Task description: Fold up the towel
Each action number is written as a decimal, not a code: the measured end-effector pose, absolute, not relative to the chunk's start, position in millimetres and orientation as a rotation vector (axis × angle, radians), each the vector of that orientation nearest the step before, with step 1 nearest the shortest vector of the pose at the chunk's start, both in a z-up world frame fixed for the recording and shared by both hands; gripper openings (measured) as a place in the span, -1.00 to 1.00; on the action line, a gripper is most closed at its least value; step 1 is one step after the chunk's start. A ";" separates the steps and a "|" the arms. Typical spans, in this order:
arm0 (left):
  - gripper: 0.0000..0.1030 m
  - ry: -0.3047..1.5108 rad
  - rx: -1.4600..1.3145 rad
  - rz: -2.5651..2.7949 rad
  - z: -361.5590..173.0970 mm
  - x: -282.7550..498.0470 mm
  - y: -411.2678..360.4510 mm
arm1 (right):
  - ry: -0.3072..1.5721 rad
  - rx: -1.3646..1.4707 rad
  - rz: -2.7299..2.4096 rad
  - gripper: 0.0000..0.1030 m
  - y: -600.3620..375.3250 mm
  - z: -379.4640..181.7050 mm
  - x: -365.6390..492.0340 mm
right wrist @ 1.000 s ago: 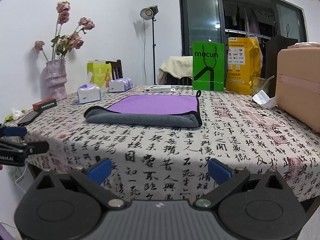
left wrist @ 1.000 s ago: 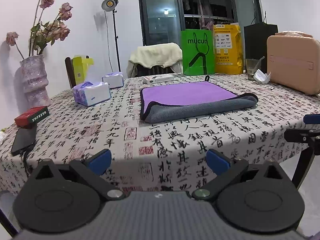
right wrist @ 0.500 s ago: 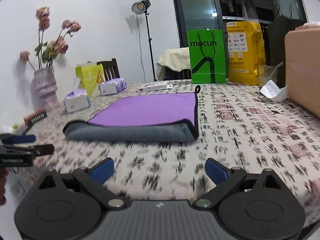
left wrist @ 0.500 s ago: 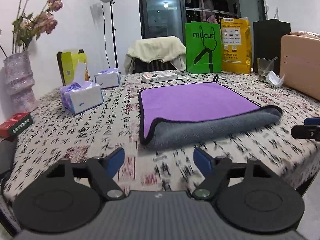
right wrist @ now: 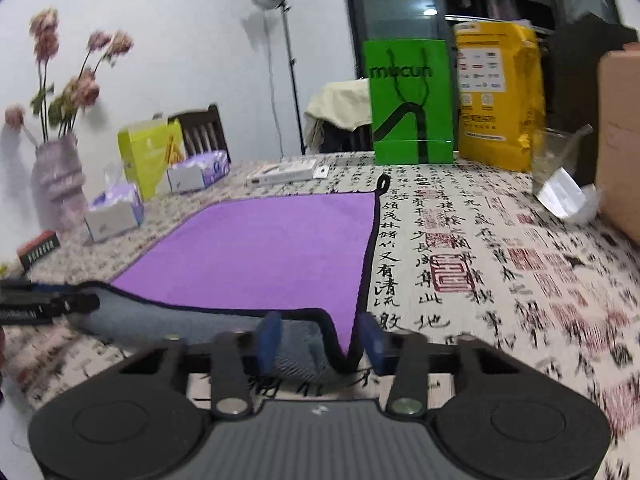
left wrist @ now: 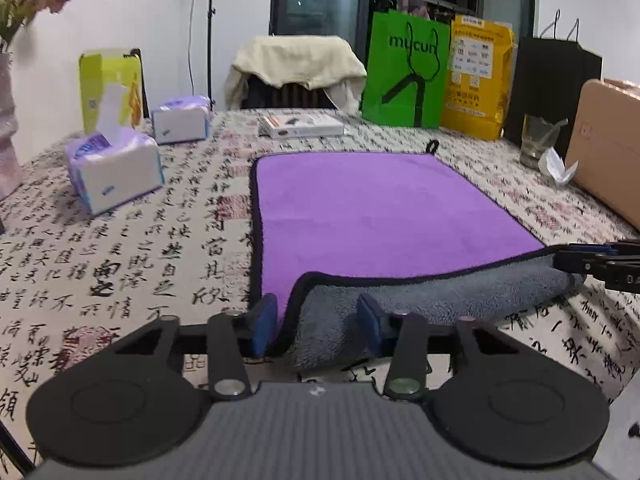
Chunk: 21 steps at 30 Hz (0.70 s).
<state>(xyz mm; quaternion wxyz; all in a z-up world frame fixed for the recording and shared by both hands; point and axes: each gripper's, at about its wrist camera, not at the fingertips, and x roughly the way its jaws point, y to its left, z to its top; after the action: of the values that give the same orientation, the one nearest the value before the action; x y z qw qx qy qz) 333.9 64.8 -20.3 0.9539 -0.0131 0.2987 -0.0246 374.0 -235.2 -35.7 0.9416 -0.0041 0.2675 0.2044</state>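
Note:
A purple towel (left wrist: 380, 208) with a grey underside and black trim lies folded once on the printed tablecloth; its grey fold faces me. My left gripper (left wrist: 318, 322) is open, its blue fingers either side of the towel's near left corner. My right gripper (right wrist: 320, 338) is open around the near right corner of the towel (right wrist: 264, 248). The right gripper also shows at the right edge of the left wrist view (left wrist: 600, 266), and the left gripper at the left edge of the right wrist view (right wrist: 44, 304).
Two tissue boxes (left wrist: 116, 168) and a yellow-green box stand to the left. A white flat box (left wrist: 302, 126), a green bag (left wrist: 406, 70) and a yellow bag (left wrist: 480, 80) stand behind. A glass (left wrist: 538, 140) and tan case (left wrist: 604, 144) are right.
Both grippers have moved forward from off the table's edge to the towel's near corners, and their fingers have narrowed around the folded edge.

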 end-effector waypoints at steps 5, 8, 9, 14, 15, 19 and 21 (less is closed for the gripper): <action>-0.20 0.604 0.003 -0.060 -25.3 334.9 62.2 | 0.589 -0.103 0.472 -0.63 -224.6 -39.1 380.0; -0.27 0.586 0.025 -0.057 -27.1 330.9 58.7 | 0.595 -0.156 0.500 -0.64 -221.4 -37.9 379.2; -0.62 0.580 0.038 -0.067 -26.9 329.0 56.1 | 0.597 -0.168 0.508 -0.70 -220.8 -37.1 379.3; -0.88 0.573 0.105 -0.075 -21.8 327.8 47.4 | 0.595 -0.207 0.537 -0.92 -213.8 -34.6 377.5; -0.89 0.577 0.101 -0.069 -20.3 329.8 49.6 | 0.596 -0.194 0.539 -0.92 -215.4 -34.4 378.8; -0.89 0.563 0.095 -0.066 -10.1 334.9 55.9 | 0.584 -0.166 0.538 -0.92 -219.4 -30.1 383.8; -0.89 0.552 0.104 -0.072 -5.7 338.6 55.9 | 0.569 -0.173 0.538 -0.92 -218.6 -26.5 386.2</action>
<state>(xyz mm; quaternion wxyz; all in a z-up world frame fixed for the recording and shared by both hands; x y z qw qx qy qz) 338.6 55.9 -5.7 0.9601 0.0514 0.2725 -0.0354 386.2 -218.6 -26.5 0.9207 -0.0844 0.2768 0.2620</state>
